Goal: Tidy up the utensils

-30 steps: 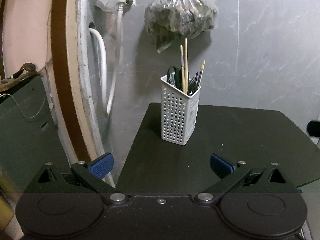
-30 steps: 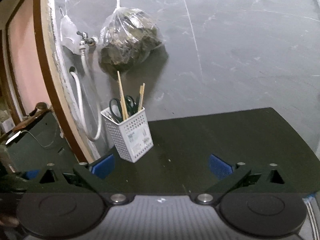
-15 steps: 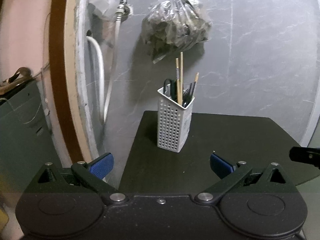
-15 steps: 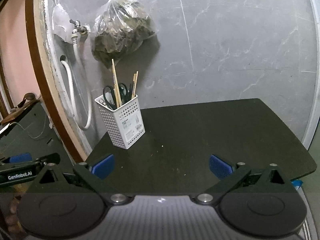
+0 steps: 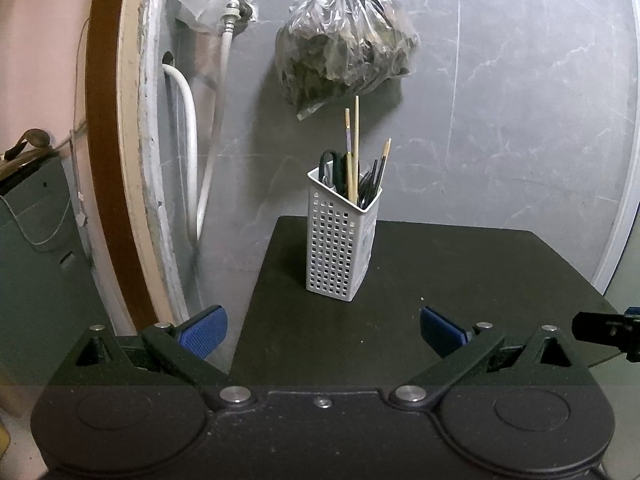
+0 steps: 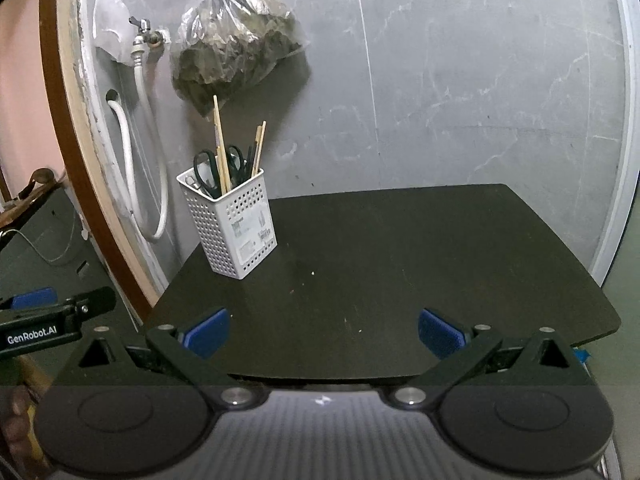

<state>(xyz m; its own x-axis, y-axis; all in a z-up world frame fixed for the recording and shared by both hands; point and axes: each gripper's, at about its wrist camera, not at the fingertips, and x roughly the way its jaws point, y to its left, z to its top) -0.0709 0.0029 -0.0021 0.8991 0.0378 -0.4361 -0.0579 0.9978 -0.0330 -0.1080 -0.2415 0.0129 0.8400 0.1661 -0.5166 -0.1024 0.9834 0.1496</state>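
A white perforated utensil holder (image 5: 341,242) (image 6: 232,224) stands upright at the back left corner of a black table (image 5: 460,280) (image 6: 400,264). It holds wooden chopsticks (image 5: 352,152) (image 6: 221,148), black scissors (image 6: 206,170) and dark sticks. My left gripper (image 5: 323,330) is open and empty, well short of the holder at the table's near left edge. My right gripper (image 6: 323,330) is open and empty over the table's front edge. Each gripper shows at the side of the other's view: the right one (image 5: 606,330), the left one (image 6: 52,316).
A clear plastic bag (image 5: 344,44) (image 6: 236,40) of dark stuff hangs on the grey marble wall above the holder. A tap with white hoses (image 5: 188,152) (image 6: 144,128) runs down the wall at left, beside a brown door frame (image 5: 112,160). A dark cabinet (image 5: 36,240) stands far left.
Both grippers have pulled back from the holder and risen, so more of the table and wall shows. Each gripper has come into the other's view. Both stay open and empty.
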